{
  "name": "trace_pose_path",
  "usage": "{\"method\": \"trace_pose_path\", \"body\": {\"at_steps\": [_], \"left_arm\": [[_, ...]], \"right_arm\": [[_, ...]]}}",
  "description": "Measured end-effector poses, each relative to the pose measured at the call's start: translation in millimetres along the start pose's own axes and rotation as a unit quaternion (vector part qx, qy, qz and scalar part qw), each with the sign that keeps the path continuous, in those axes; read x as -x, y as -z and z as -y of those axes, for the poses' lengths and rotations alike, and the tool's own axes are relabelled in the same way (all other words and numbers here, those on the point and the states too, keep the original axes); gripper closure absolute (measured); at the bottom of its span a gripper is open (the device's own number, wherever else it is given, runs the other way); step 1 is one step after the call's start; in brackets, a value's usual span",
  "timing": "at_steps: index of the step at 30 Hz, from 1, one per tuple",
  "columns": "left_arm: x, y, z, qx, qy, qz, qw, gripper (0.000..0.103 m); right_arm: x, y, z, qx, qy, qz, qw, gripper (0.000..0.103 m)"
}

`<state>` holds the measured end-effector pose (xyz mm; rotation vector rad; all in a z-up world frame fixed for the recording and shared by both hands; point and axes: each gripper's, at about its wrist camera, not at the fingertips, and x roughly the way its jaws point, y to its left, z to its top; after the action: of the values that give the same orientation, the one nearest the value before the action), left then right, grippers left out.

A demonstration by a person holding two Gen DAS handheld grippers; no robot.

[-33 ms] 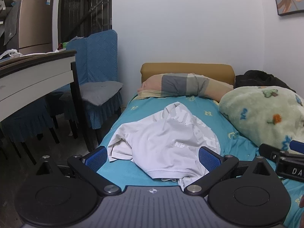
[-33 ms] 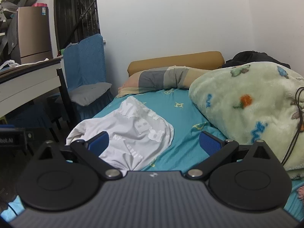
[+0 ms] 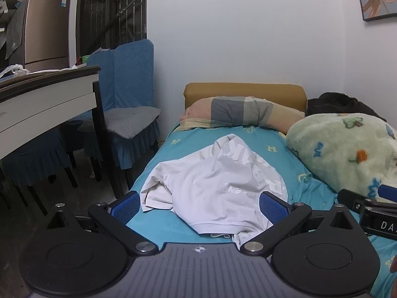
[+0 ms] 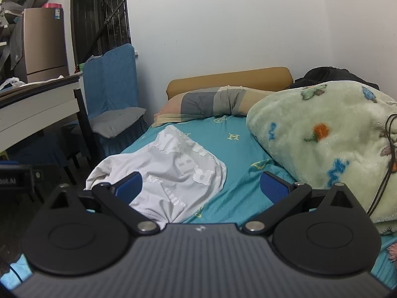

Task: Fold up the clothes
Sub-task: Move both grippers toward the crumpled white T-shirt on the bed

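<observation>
A crumpled white T-shirt (image 3: pixel 213 186) with a raised white print lies on the teal bed sheet (image 3: pixel 250 140), bunched toward the bed's left side. My left gripper (image 3: pixel 199 203) hovers just before the shirt's near hem, open wide, with nothing pressed between its blue pads. In the right wrist view the same shirt (image 4: pixel 173 173) lies ahead and to the left. My right gripper (image 4: pixel 202 186) is open over the sheet (image 4: pixel 238 154), its left pad in front of the shirt's edge. Part of the right gripper (image 3: pixel 372 213) shows at the left view's right edge.
A bundled pale green fleece blanket (image 4: pixel 322 136) fills the bed's right side, with a black cable (image 4: pixel 387 164) draped over it. A striped pillow (image 3: pixel 235 110) and tan headboard lie at the far end. Blue-covered chairs (image 3: pixel 129 114) and a white table (image 3: pixel 44 99) stand left of the bed.
</observation>
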<state>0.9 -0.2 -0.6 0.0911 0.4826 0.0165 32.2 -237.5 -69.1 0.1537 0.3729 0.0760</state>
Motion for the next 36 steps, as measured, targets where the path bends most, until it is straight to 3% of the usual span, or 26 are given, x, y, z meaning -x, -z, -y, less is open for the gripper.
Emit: {"method": "trace_pose_path", "body": {"at_steps": [8,14,23,30,33,36], "left_arm": [[1,5,6,-0.005,0.009,0.008,0.9999,0.0],[-17,21,7,-0.009,0.015,-0.029,0.9994,0.0],[-10,14,1,-0.009,-0.006,-0.022,0.9997,0.0],[-26,-12,-1,-0.079,-0.009,0.008,0.9968,0.0],[-45,-12,-6,-0.098,0.012,-0.006,0.9951,0.0],[-74,-1,-11,-0.116,0.026,-0.043,0.992,0.0]], "right_arm": [[2,1,2,-0.004,0.003,0.008,1.0,0.0],[3,2,3,-0.007,0.005,0.013,1.0,0.0],[9,2,9,-0.023,0.018,0.016,0.999,0.0],[13,5,15,-0.04,0.033,0.013,0.999,0.0],[11,10,19,-0.058,0.008,0.003,0.998,0.0],[7,16,20,-0.069,0.013,0.005,0.998,0.0]]}}
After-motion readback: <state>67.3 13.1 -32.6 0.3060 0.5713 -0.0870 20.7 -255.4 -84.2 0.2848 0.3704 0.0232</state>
